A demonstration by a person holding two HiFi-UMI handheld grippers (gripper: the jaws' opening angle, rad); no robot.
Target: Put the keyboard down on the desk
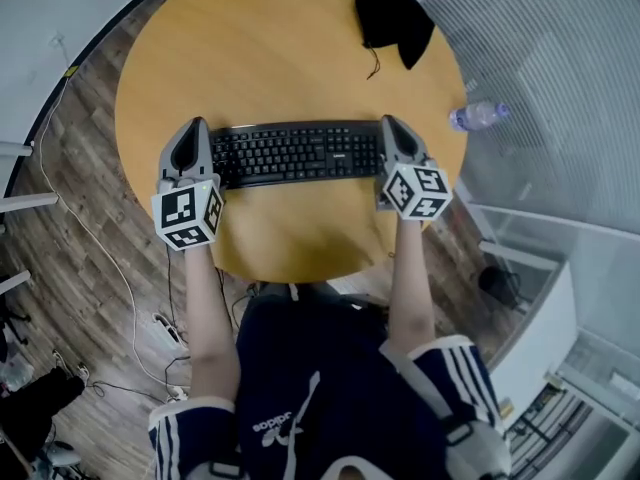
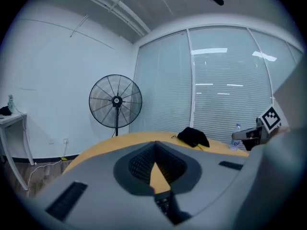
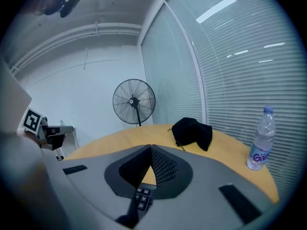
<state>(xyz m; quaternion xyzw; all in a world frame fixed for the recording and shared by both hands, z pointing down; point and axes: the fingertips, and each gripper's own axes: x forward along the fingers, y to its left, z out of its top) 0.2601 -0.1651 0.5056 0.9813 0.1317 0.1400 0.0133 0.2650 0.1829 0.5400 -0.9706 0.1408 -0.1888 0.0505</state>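
Note:
A black keyboard (image 1: 295,154) lies flat across the near half of a round wooden desk (image 1: 280,48). My left gripper (image 1: 197,122) sits over its left end and my right gripper (image 1: 385,120) over its right end, both pointing away from me. In the left gripper view the left gripper (image 2: 154,143) has its fingertips touching, and a few keys of the keyboard (image 2: 165,206) show low in the gap behind them. The right gripper (image 3: 150,147) looks the same, tips together with keys of the keyboard (image 3: 140,199) below. Nothing sits between either pair of tips.
A black pouch (image 1: 393,23) lies at the desk's far side. A clear water bottle (image 1: 478,116) stands near the right rim. A standing fan (image 2: 115,101) is beyond the desk by the glass wall. Cables run over the wooden floor (image 1: 90,258) on the left.

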